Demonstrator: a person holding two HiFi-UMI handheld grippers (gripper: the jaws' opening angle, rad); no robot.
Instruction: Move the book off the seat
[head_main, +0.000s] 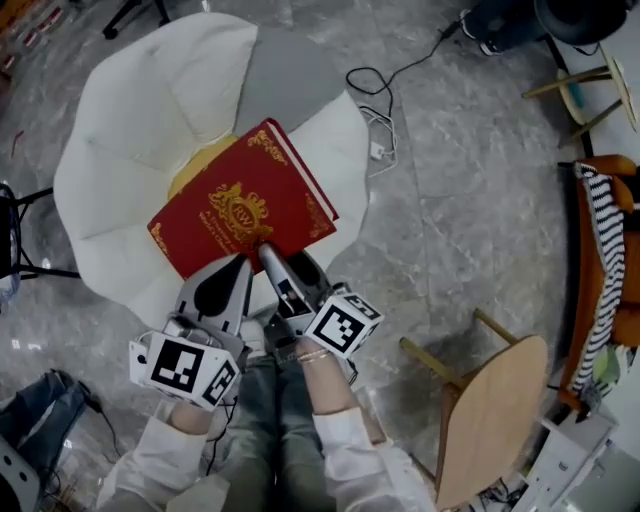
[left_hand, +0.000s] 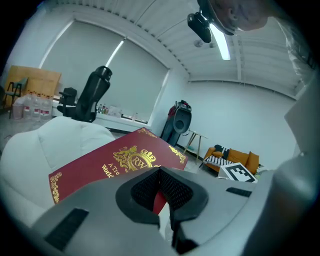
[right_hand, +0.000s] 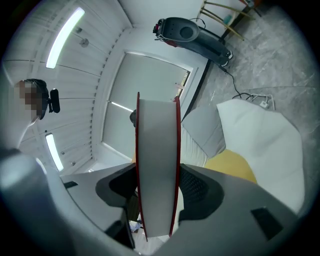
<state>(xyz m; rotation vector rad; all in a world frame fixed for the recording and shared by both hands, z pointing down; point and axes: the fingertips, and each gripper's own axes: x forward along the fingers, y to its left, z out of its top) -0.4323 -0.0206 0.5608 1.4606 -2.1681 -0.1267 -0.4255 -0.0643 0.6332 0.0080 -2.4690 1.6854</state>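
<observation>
A red book (head_main: 240, 215) with gold ornament lies tilted over the white seat (head_main: 150, 110) and its yellow cushion (head_main: 195, 165). My right gripper (head_main: 265, 250) is shut on the book's near edge. In the right gripper view the white page block and red covers (right_hand: 157, 170) stand upright between the pads. My left gripper (head_main: 240, 265) sits beside it at the same near edge, jaws shut with their tips meeting. In the left gripper view (left_hand: 159, 171) the book's cover (left_hand: 110, 160) stretches away just beyond the tips, and red shows through the small gap behind them.
A grey cushion (head_main: 290, 70) leans at the seat's back. A cable with a charger (head_main: 375, 120) lies on the marble floor to the right. A wooden chair (head_main: 495, 410) stands at lower right, an orange sofa with striped cloth (head_main: 600, 250) further right. The person's jeans (head_main: 270, 400) are below the grippers.
</observation>
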